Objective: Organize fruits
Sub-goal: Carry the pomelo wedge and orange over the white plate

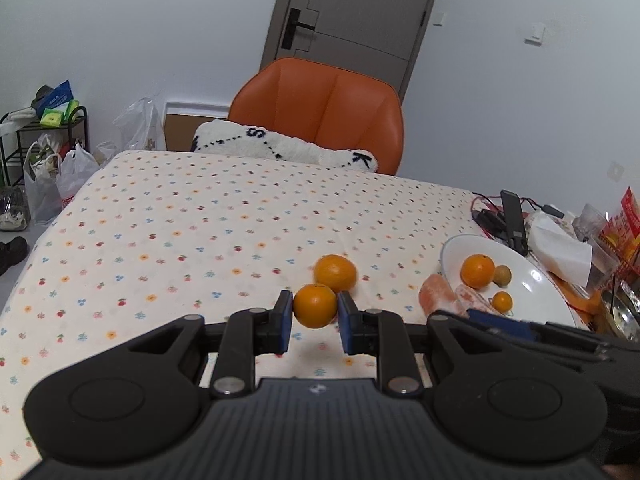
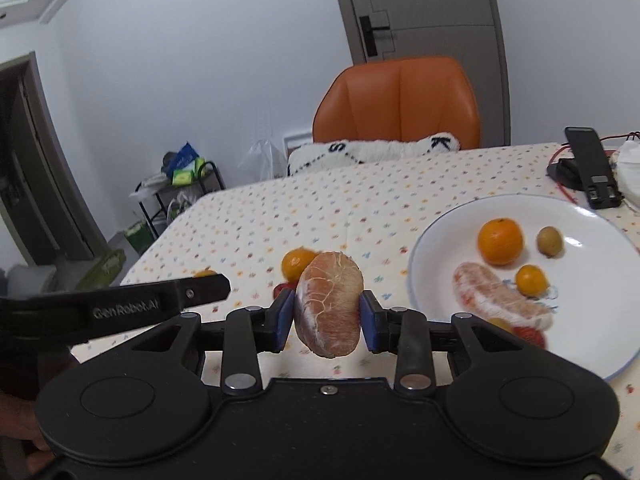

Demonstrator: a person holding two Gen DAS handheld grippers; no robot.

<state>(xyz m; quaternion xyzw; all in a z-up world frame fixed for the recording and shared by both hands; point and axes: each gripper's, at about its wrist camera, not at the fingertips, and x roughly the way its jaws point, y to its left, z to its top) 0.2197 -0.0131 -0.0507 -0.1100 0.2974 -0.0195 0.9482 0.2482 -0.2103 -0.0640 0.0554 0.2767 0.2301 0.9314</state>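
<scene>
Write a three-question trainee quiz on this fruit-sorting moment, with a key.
1. True or false: the right hand-held gripper holds a peeled grapefruit piece.
2. What does the left hand-held gripper grip?
A. a kiwi
B. an orange
C. nothing
3. Fill in: the kiwi lies on the white ____.

Key
1. True; it is clamped between both pads, beside the plate, not over it.
2. B; a second orange lies on the tablecloth just beyond.
3. plate
</scene>
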